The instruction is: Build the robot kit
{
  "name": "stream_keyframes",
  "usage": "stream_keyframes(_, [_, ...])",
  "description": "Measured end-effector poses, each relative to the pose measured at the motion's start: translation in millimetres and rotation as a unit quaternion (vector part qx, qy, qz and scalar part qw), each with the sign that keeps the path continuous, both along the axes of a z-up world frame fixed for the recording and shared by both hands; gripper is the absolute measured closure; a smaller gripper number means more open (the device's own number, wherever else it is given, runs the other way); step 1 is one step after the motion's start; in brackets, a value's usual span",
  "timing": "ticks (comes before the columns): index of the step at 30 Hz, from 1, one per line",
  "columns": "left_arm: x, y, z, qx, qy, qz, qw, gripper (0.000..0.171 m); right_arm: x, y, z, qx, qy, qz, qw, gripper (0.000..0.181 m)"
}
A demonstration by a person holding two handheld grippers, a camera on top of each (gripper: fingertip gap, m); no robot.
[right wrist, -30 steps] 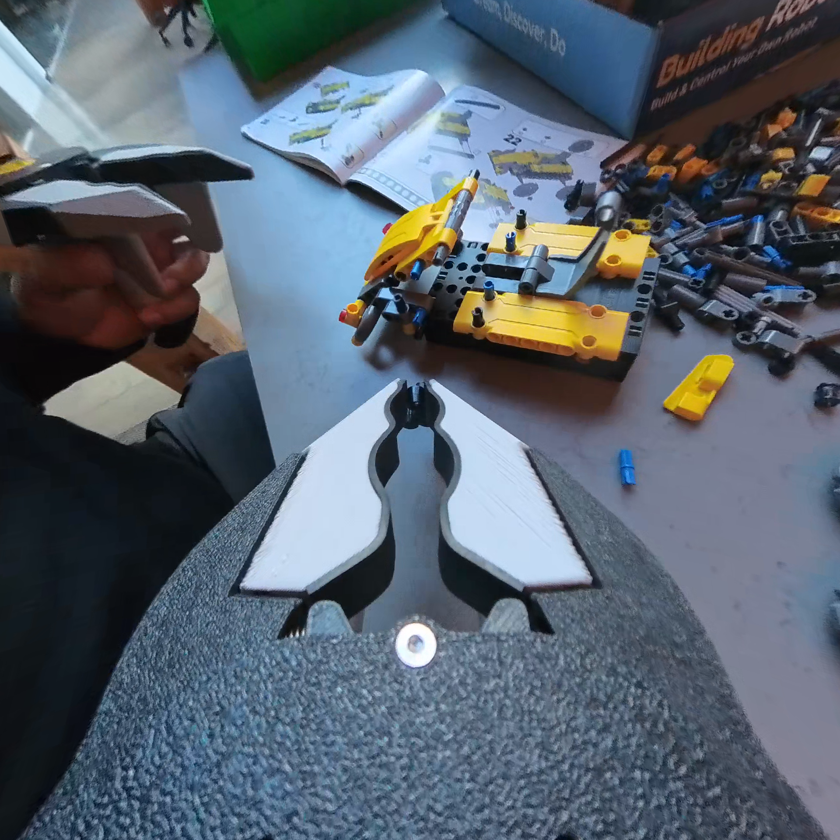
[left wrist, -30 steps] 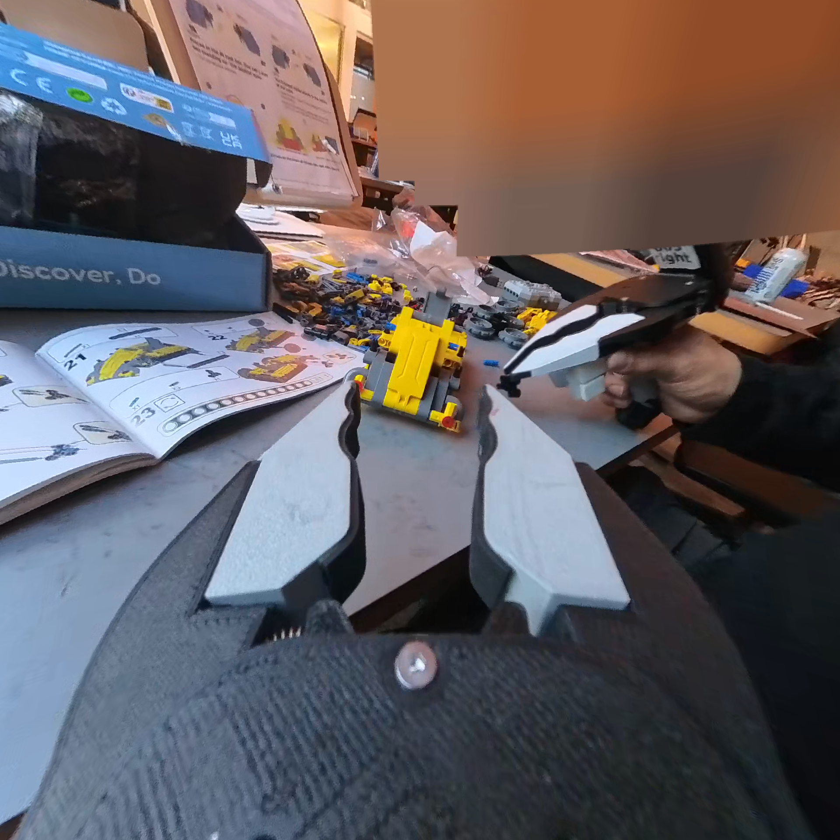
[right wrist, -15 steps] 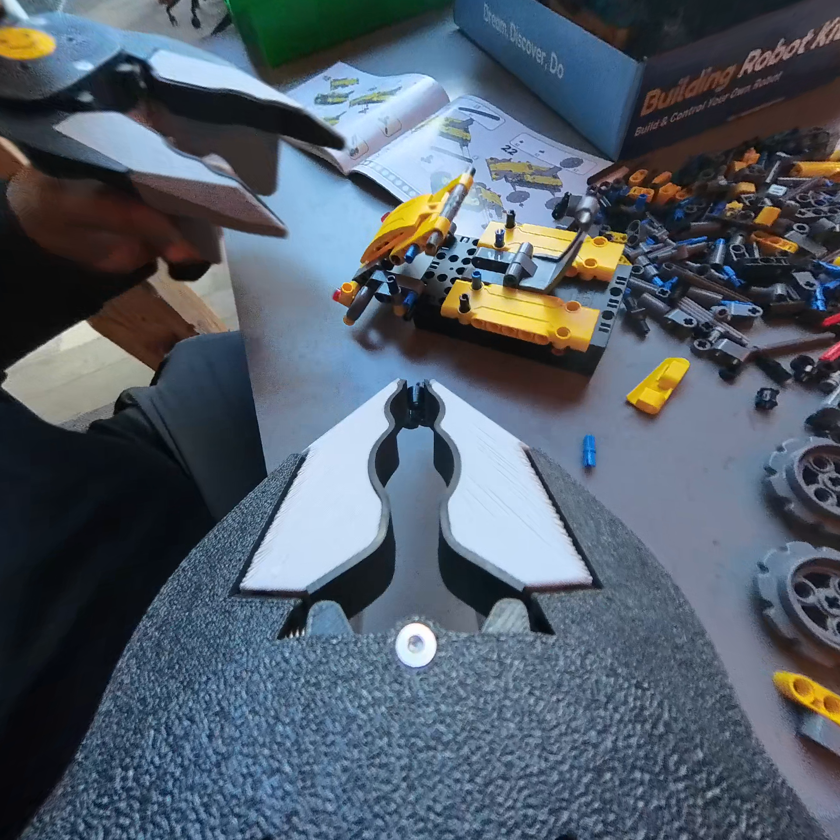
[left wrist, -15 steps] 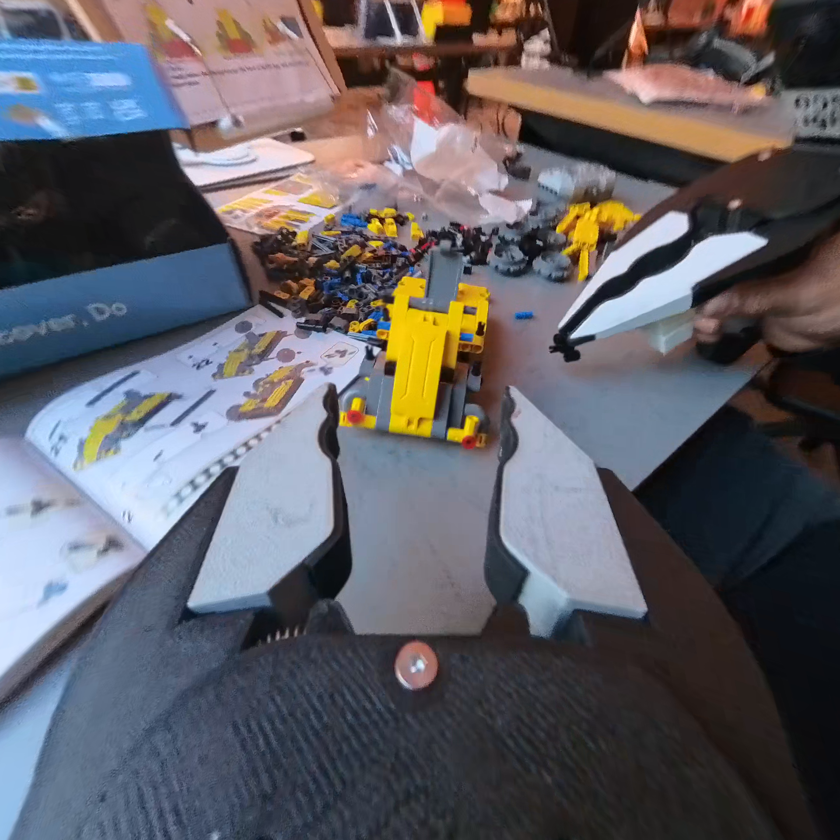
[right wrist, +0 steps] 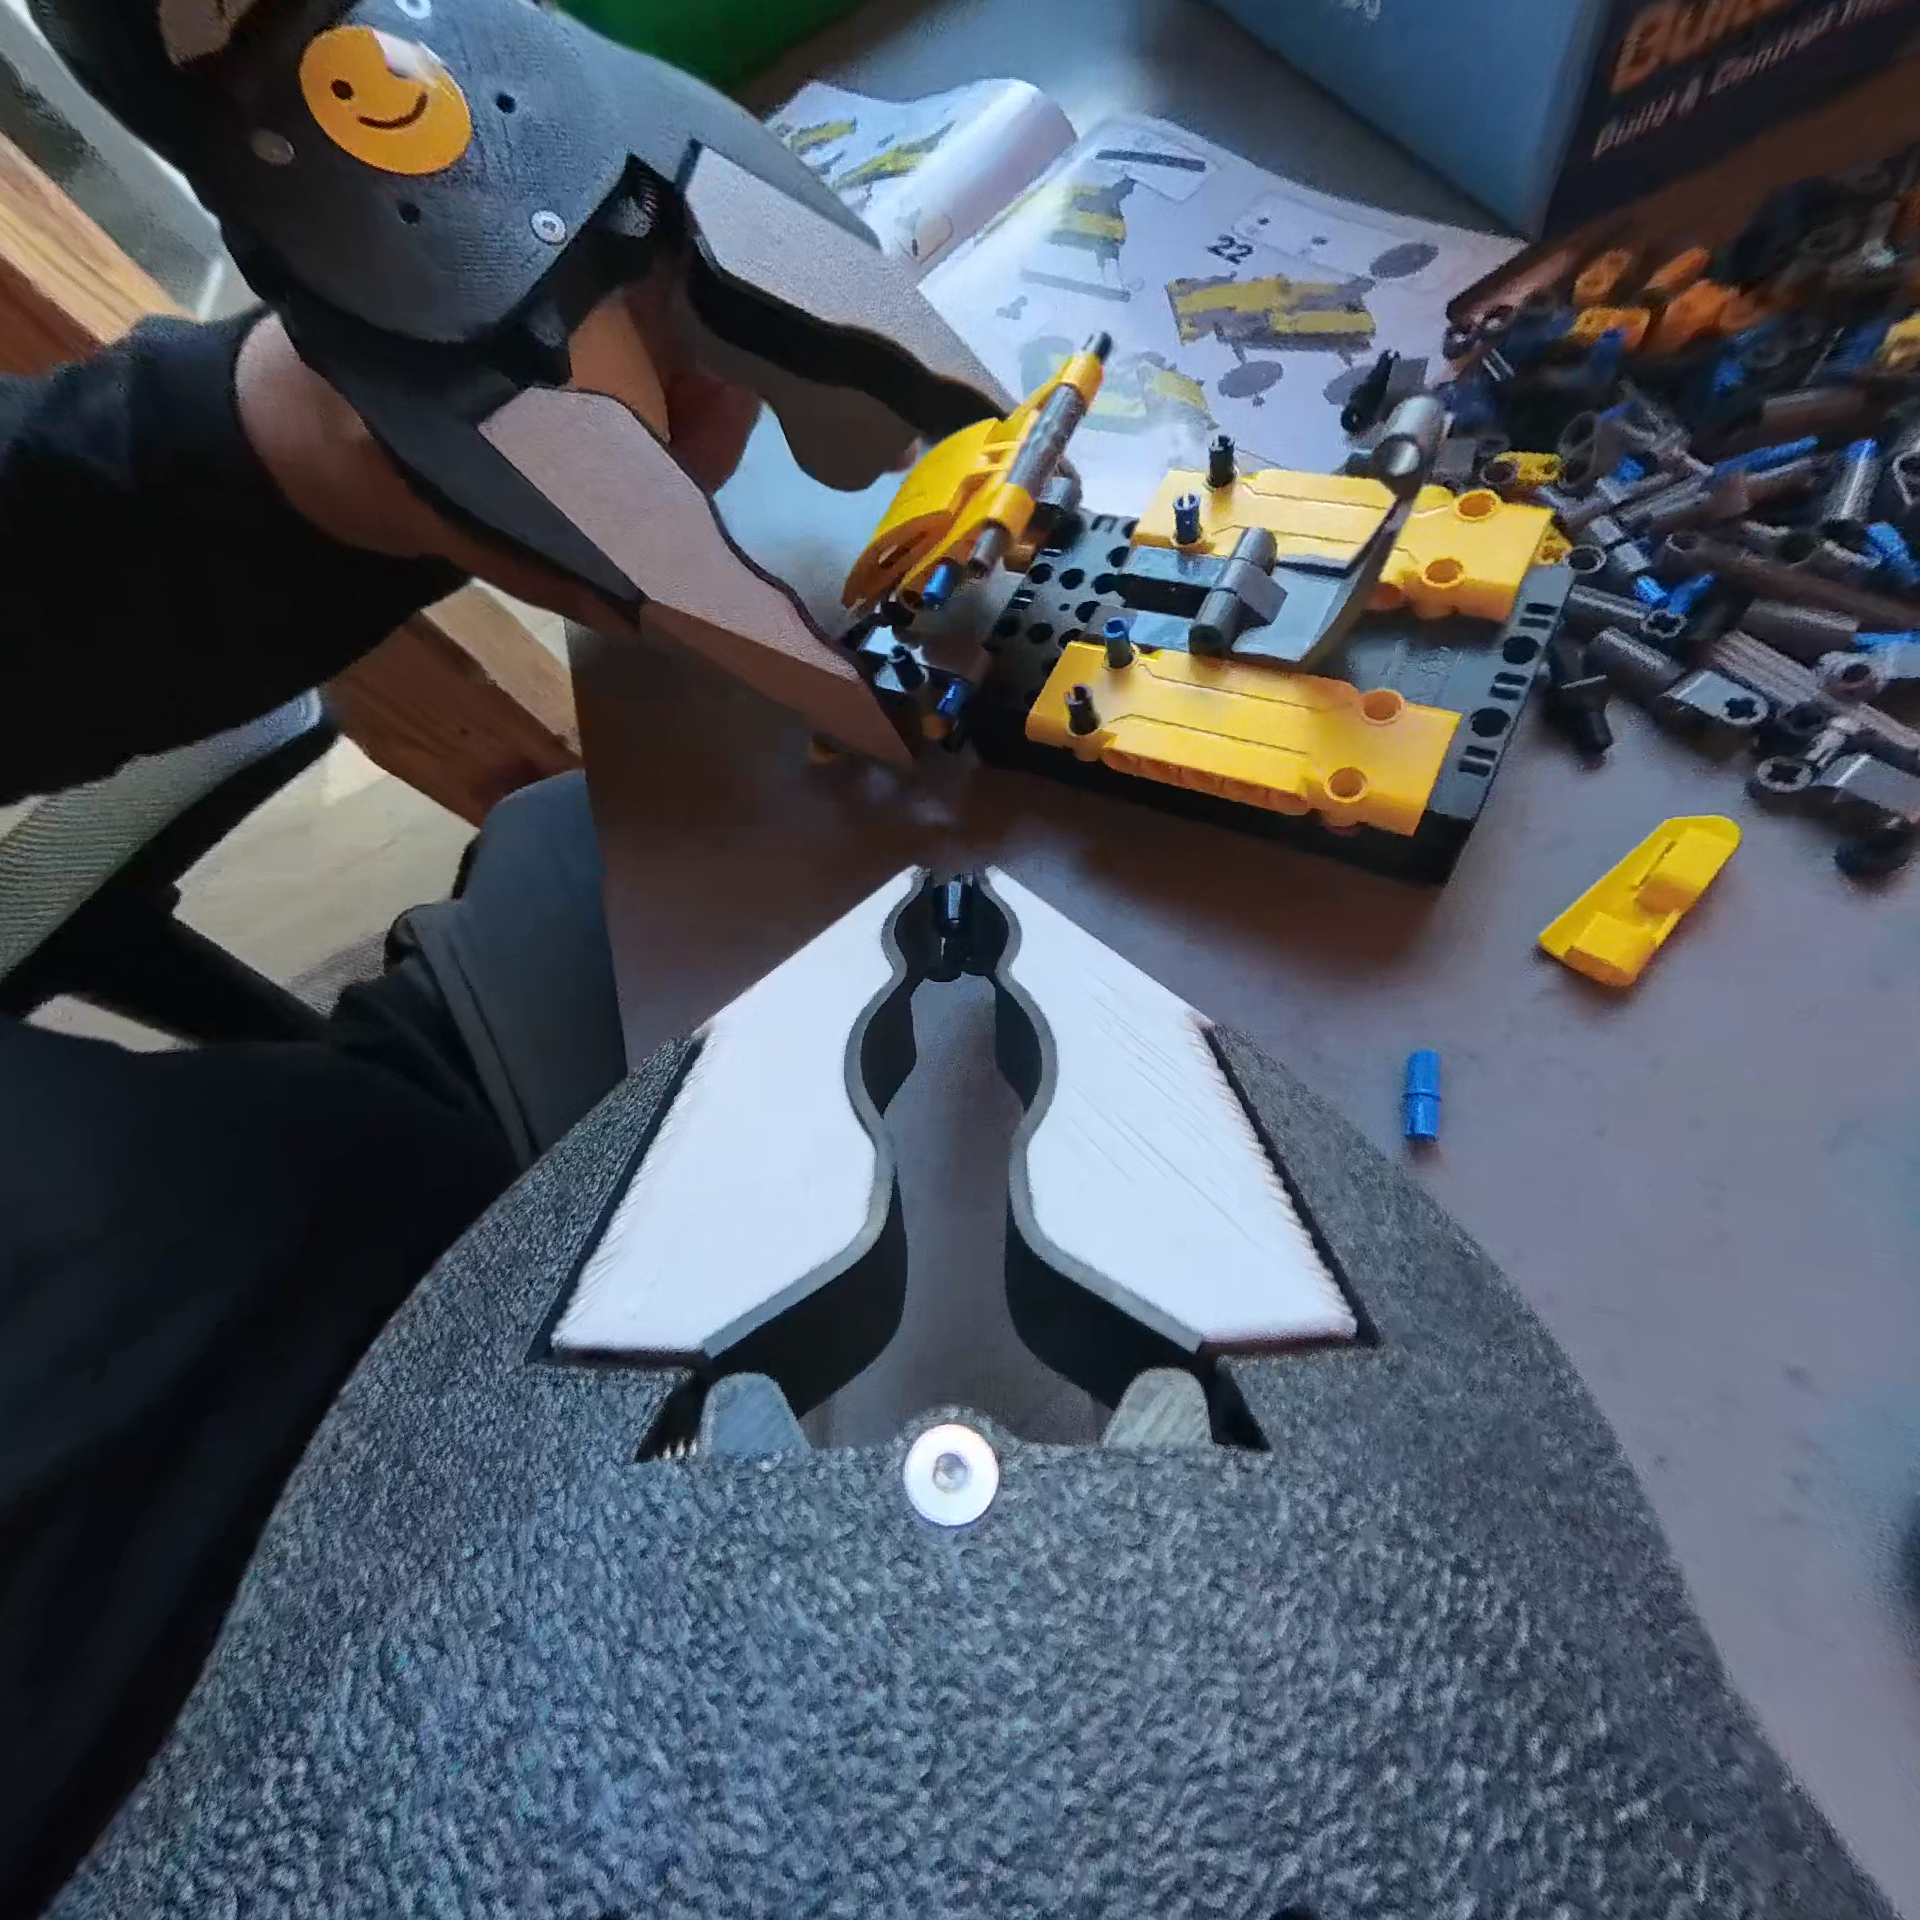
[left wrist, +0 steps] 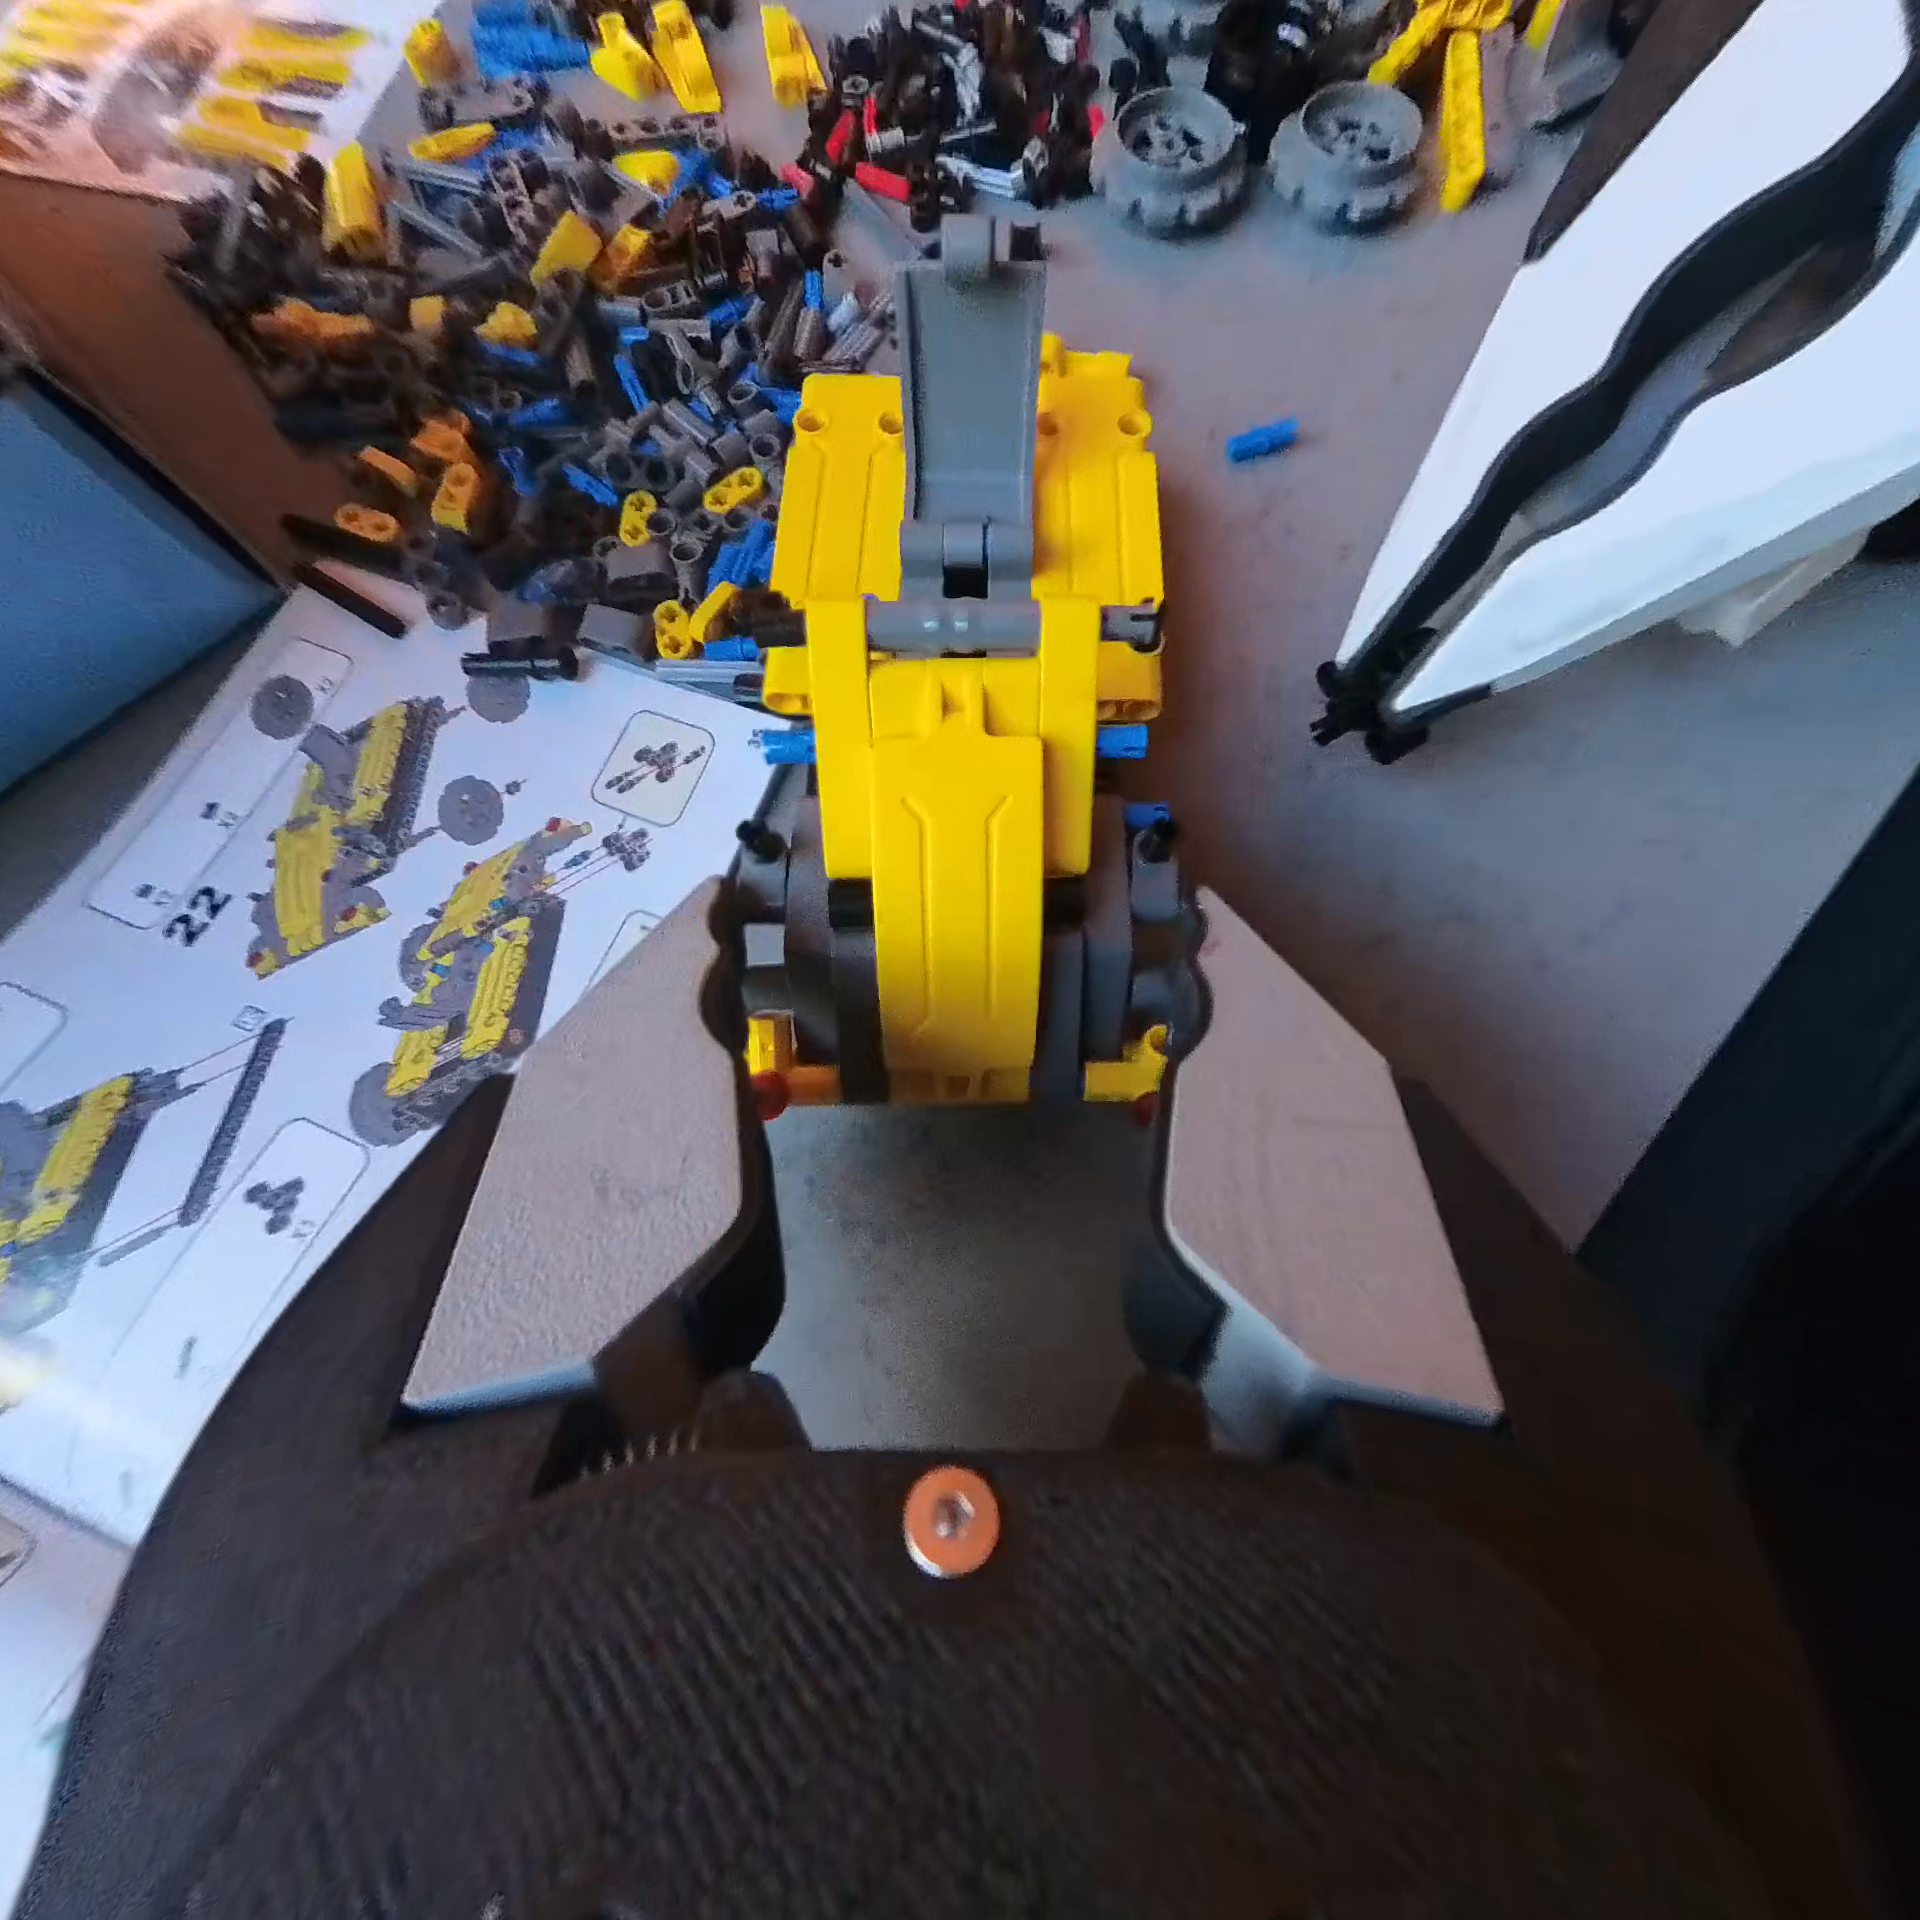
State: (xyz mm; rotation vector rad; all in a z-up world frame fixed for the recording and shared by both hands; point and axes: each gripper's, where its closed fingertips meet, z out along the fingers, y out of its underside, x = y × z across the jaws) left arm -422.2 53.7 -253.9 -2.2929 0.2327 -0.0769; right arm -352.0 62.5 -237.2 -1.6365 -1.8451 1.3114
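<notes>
A yellow, grey and black brick vehicle model [left wrist: 966, 727] stands on the grey table [left wrist: 1455, 935]. My left gripper [left wrist: 956, 956] is open, with its two fingers on either side of the model's near end, close to its sides. In the right wrist view the left gripper [right wrist: 935, 582] reaches the raised yellow end of the model [right wrist: 1247, 644]. My right gripper [right wrist: 951, 904] is shut on a small black pin [right wrist: 948, 920] and hovers just in front of the model. In the left wrist view the right gripper [left wrist: 1361, 717] is to the model's right.
An open instruction booklet [left wrist: 312, 883] lies left of the model. A pile of loose parts [left wrist: 571, 364] and grey wheels [left wrist: 1174, 145] lie behind it. A blue box [right wrist: 1455, 94] stands at the back. A yellow panel [right wrist: 1642, 899] and a blue pin [right wrist: 1421, 1096] lie loose.
My left gripper has moved forward and down, from short of the model to straddling its near end. My right gripper, still shut on the black pin, has come closer to the model.
</notes>
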Motion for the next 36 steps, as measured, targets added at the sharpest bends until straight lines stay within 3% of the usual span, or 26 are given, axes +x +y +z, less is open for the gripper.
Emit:
stream_keyframes(8, [-3.3, 0.7, 8.0, -0.073, -0.166, 0.01, 0.983, 0.093, -8.6, -1.3, 11.6, -0.082, 0.011, -0.006, 0.997, 0.174])
stream_keyframes(15, [-5.7, -0.7, 18.8, -0.076, -0.353, 0.029, 0.932, 0.093, -19.3, -0.4, 17.3, -0.132, 0.007, -0.022, 0.991, 0.174])
stream_keyframes(28, [-3.5, -6.0, 21.8, -0.037, -0.383, 0.031, 0.922, 0.093, -31.6, -8.8, 31.7, -0.145, 0.01, -0.017, 0.989, 0.174])
stream_keyframes(32, [-0.3, -5.6, 21.0, -0.02, -0.362, 0.04, 0.931, 0.093, -31.0, -14.4, 34.2, -0.117, 0.021, -0.01, 0.993, 0.174])
stream_keyframes(36, [7.0, -3.1, 17.4, 0.016, -0.293, 0.052, 0.955, 0.093, -18.2, -23.1, 20.1, -0.077, 0.022, -0.008, 0.997, 0.174])
